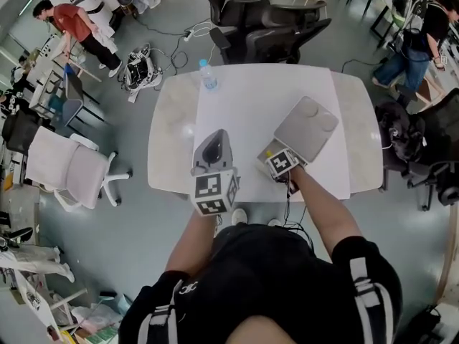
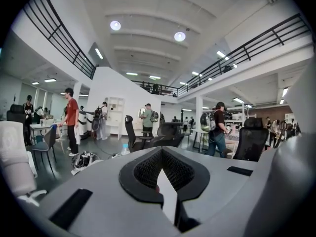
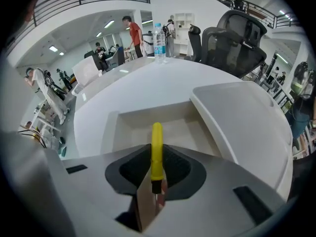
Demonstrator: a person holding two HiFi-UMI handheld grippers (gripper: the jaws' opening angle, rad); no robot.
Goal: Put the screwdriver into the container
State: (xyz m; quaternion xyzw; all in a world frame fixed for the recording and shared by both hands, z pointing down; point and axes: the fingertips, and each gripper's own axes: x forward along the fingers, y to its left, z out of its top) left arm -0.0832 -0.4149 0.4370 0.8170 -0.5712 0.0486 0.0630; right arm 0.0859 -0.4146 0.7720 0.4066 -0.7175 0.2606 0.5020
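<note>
My right gripper (image 3: 156,148) is shut on the yellow handle of the screwdriver (image 3: 156,135). The handle points forward over the open white container (image 3: 129,127), and the dark shaft end sits back between the jaws. The container's lid (image 3: 242,120) leans off to the right. In the head view the right gripper (image 1: 275,156) hovers at the near end of the lid (image 1: 307,126), with a bit of yellow screwdriver (image 1: 269,153) showing. My left gripper (image 1: 214,151) is raised above the table, left of the container. In its own view the left gripper (image 2: 162,154) is shut with nothing in it, aimed level across the room.
A water bottle (image 1: 208,75) stands at the far edge of the white table (image 1: 244,99). Black office chairs (image 1: 276,31) crowd behind the table and a white chair (image 1: 72,167) stands at its left. People stand at desks around the room.
</note>
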